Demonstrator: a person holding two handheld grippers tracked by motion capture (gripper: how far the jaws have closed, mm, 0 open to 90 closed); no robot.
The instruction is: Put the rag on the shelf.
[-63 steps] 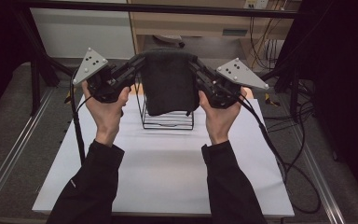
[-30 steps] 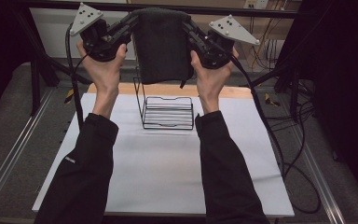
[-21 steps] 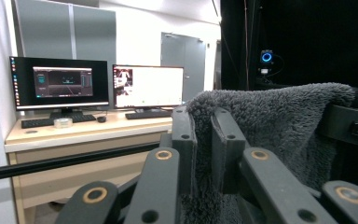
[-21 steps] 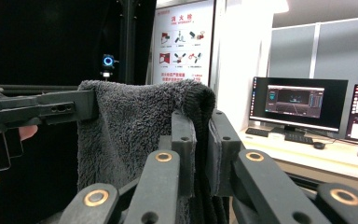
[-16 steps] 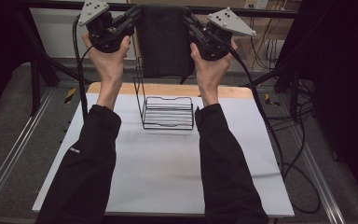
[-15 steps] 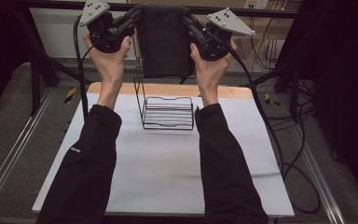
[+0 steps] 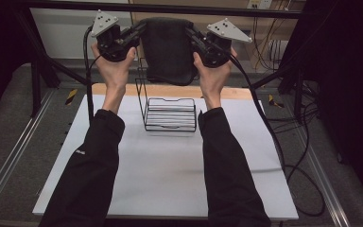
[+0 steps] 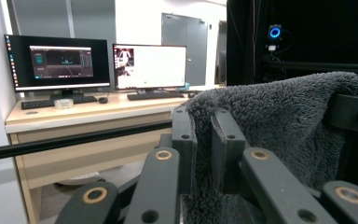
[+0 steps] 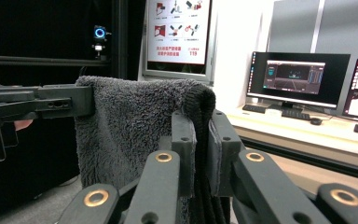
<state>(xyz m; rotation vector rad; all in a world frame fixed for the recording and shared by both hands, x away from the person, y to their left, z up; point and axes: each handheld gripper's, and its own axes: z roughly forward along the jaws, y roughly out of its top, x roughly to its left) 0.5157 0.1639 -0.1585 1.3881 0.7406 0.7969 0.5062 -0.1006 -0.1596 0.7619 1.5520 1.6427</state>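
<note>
- The dark grey towel (image 7: 166, 49) hangs in the air between the two grippers, high above the far edge of the table (image 7: 170, 189). It touches no surface.
- The left gripper (image 7: 133, 34) has its jaws pressed together on the left top corner of the towel. In the left gripper view the fluffy cloth (image 8: 279, 126) sits squeezed between the two black jaws.
- The right gripper (image 7: 192, 35) pinches the right top corner in the same way. In the right gripper view the folded edge of the towel (image 9: 135, 126) passes between its jaws.
- Two seconds ago the towel was held low, just in front of the wire rack (image 7: 169, 109). One second ago both hands had lifted it high above the rack and farther from the person.
- Now both hands have come a little down again, and the lower edge of the towel hangs behind the tall back frame of the rack.
- I judge that the lifting part is finished and the lowering has begun, probably to drape the towel over the upper bar of the rack.
- The towel is stretched flat between the grippers, so it seems ready for this.
- The rack stands near the far edge of the table, at the middle, and has not moved.
</note>
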